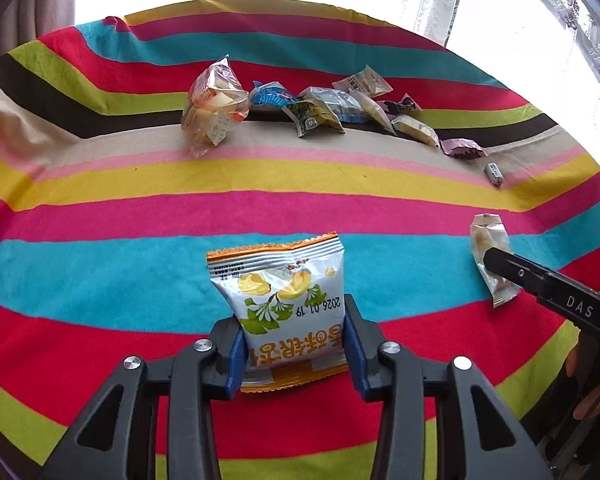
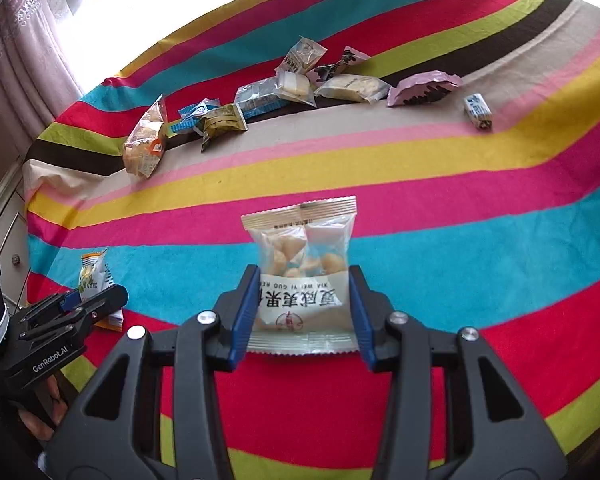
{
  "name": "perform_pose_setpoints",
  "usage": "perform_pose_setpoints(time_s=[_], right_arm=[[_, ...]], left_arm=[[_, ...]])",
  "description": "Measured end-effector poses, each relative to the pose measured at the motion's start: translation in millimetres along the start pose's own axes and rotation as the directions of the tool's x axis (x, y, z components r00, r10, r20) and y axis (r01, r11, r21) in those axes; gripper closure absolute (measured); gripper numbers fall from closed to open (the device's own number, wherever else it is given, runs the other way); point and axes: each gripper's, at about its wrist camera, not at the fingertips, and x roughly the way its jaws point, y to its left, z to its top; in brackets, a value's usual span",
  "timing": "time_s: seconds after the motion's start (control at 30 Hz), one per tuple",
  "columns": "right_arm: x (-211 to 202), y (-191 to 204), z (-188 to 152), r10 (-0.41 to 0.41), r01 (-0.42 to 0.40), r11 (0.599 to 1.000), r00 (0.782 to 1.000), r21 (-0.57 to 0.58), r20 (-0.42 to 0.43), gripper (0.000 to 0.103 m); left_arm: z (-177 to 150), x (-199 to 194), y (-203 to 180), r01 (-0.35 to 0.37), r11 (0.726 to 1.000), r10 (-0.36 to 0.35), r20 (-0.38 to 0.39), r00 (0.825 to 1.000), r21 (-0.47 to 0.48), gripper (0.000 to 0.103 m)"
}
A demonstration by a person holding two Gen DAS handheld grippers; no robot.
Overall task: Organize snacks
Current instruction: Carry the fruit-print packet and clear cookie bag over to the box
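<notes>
Left gripper (image 1: 294,344): jaws pinching ginkgo snack packet (image 1: 280,300), near centre, above striped cloth (image 1: 100,280). Right gripper (image 2: 304,316): jaws pinching clear nut packet (image 2: 304,276), likewise held near. Far side: row of assorted snack packets (image 1: 320,108) along the cloth's beige stripe.

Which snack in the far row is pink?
The pink packet, lying near the row's right end, beside the small blue-and-white candy. The others are clear, blue, green or whitish.
</notes>
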Motion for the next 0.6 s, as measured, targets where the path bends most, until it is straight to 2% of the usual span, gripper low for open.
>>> perform_pose_setpoints(time_s=[0.27, 0.6], right_arm=[[-24, 2, -24, 0.005, -0.005, 1.000, 1.000, 0.001, -0.015, 0.056], [-40, 23, -38, 0.018, -0.019, 0.999, 0.999, -0.049, -0.029, 0.056]], left_arm=[[-30, -26, 3, 0.000, 1.000, 0.000, -0.008, 1.000, 0.012, 0.061], [-45, -48, 15, 0.004, 1.000, -0.004, -0.005, 1.000, -0.004, 0.061]])
